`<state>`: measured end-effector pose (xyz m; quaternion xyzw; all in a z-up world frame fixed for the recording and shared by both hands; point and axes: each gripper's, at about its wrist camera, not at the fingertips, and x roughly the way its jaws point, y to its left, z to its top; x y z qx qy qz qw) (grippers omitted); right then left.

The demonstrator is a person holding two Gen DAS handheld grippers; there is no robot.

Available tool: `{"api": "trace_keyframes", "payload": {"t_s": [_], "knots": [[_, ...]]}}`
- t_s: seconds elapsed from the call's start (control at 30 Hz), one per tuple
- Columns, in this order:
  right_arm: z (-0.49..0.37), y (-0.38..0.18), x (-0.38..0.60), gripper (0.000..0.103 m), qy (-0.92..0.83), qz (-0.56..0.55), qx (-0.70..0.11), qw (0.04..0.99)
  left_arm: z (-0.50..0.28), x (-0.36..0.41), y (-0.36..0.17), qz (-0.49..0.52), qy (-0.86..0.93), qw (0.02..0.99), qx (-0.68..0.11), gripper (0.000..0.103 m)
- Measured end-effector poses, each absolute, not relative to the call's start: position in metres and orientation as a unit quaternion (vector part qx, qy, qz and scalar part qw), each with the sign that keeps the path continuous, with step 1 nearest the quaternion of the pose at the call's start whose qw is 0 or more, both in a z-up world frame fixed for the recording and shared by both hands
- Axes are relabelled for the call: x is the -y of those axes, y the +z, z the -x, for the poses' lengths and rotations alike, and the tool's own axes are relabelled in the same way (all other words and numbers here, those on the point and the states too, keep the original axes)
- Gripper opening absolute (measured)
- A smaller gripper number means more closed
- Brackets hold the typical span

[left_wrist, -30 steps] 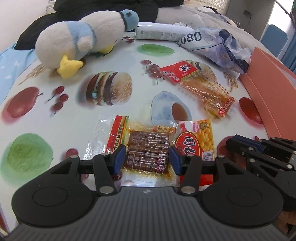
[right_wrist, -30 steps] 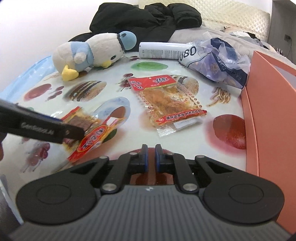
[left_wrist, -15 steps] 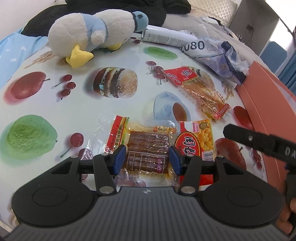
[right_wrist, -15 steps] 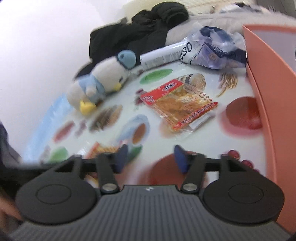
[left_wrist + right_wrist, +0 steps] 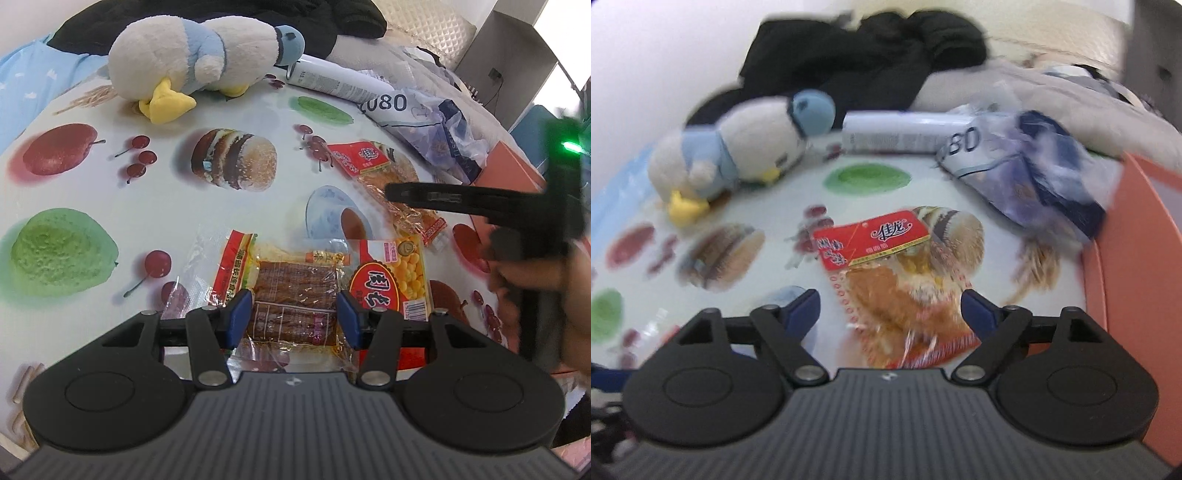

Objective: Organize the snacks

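While my left gripper (image 5: pixel 293 319) straddles brown snack pack (image 5: pixel 295 295), jaws open, my right gripper (image 5: pixel 890 308), jaws spread, frames red-topped packet (image 5: pixel 894 280), long axis pointing away.

Light was bright and even, with soft shadows; a blown-out window glared at the left view's upper right; fisheye bent the edges; the right view was motion-blurred throughout.
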<state>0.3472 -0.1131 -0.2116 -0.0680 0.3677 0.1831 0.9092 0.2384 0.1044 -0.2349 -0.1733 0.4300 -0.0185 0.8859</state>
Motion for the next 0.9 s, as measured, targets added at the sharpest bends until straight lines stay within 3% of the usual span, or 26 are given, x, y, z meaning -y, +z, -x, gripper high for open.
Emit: {"api": "trace_keyframes", "payload": {"t_s": [0.17, 0.3, 0.33, 0.4, 0.53, 0.63, 0.67, 0.9], "knots": [[-0.376, -0.234, 0.101, 0.089, 0.199, 0.125, -0.426, 0.874, -0.235, -0.107, -0.232, 0.186, -0.024, 0.884, -0.427, 0.056], [-0.38, -0.238, 0.113, 0.089, 0.203, 0.082, -0.443, 0.869, -0.233, -0.107, -0.231, 0.184, -0.026, 0.885, -0.427, 0.056], [-0.378, -0.238, 0.113, 0.087, 0.205, 0.083, -0.443, 0.869, -0.233, -0.108, -0.231, 0.184, -0.026, 0.885, -0.427, 0.056], [-0.373, -0.236, 0.114, 0.065, 0.213, 0.082, -0.443, 0.867, -0.232, -0.109, -0.231, 0.186, -0.025, 0.884, -0.428, 0.056], [-0.364, -0.228, 0.114, 0.04, 0.217, 0.092, -0.441, 0.866, -0.231, -0.11, -0.228, 0.19, -0.023, 0.885, -0.425, 0.056], [-0.354, -0.225, 0.117, 0.034, 0.222, 0.089, -0.439, 0.866, -0.229, -0.11, -0.227, 0.187, -0.02, 0.885, -0.426, 0.054], [-0.35, -0.224, 0.119, 0.033, 0.224, 0.086, -0.438, 0.866, -0.229, -0.11, -0.227, 0.187, -0.017, 0.884, -0.427, 0.042], [-0.302, -0.207, 0.13, 0.032, 0.208, 0.064, -0.407, 0.887, -0.228, -0.108, -0.233, 0.177, -0.01, 0.88, -0.44, 0.041]]}}
